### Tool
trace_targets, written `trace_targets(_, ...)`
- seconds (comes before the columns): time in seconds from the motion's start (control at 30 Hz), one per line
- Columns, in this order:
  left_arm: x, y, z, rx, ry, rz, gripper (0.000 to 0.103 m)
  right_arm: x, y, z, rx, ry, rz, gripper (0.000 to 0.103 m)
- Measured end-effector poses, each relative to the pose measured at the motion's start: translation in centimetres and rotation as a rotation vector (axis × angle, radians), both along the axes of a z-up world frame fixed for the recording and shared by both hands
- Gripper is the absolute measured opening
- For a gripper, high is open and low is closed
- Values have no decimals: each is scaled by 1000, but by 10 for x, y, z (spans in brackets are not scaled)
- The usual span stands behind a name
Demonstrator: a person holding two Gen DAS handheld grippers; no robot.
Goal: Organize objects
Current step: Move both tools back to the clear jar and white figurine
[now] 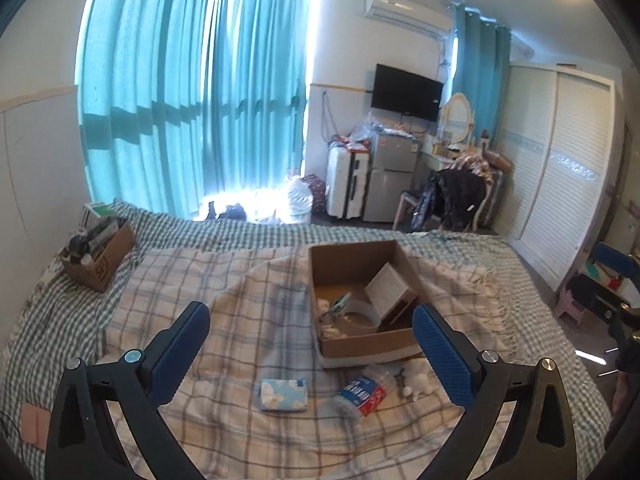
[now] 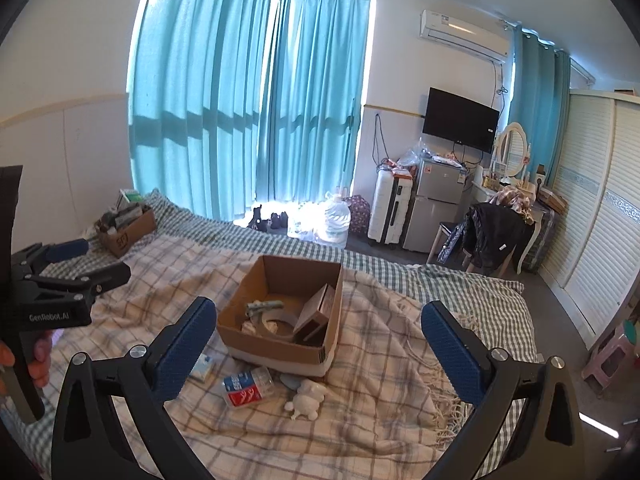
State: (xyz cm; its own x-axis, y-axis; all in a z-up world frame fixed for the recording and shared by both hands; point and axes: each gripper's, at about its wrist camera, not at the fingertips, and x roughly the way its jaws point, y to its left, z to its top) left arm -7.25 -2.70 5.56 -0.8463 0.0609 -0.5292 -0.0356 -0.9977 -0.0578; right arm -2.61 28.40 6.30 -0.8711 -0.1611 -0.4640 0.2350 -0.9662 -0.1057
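Left claw (image 1: 312, 344) spread, empty, held above the bed (image 1: 192, 288). Right claw (image 2: 320, 336) likewise spread and empty. Box (image 2: 280, 312) sits mid-bed on the blanket, already holding a tape roll (image 2: 276, 322) and a small carton (image 2: 320, 312). Loose items lie just in front of it: tissue pack (image 1: 284, 394), bottle (image 1: 362, 392) on its side, white figurine (image 2: 306, 398). Risks, as judged: the bottle may roll on the soft, rumpled blanket under a glancing pinch; the figurine looks fragile; the box could shift if nudged.
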Motion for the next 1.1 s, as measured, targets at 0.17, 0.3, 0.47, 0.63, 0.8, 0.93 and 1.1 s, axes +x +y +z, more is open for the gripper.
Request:
trace_targets(0.17,-7,10,-39,-54,-26,13,103,-17,11,-44,-23,-53,-22,103)
trace_targets(0.3,-20,20,-75,-57,-73,13,103,-36,19,-82,-48,-111,-43,103)
trace_targets(0.47,-37,34,-124,-29,-142,9,103,-65,23,-127,-54,-183,-79,103)
trace_targets(0.63,-47,49,-168,-56,-205,-2,103,-89,22,-180,-44,-250,-133,103)
trace_targets(0.8,-62,64,-210,-58,-316,-71,103,-104,24,-228,-49,-353,-149,96)
trace_targets(0.93,-75,72,-226,-72,-360,-103,103,-109,29,-237,-70,-377,-161,96)
trace_targets(1.1,-89,82,-240,-64,-378,-180,103,-117,24,-248,-70,-419,-156,93)
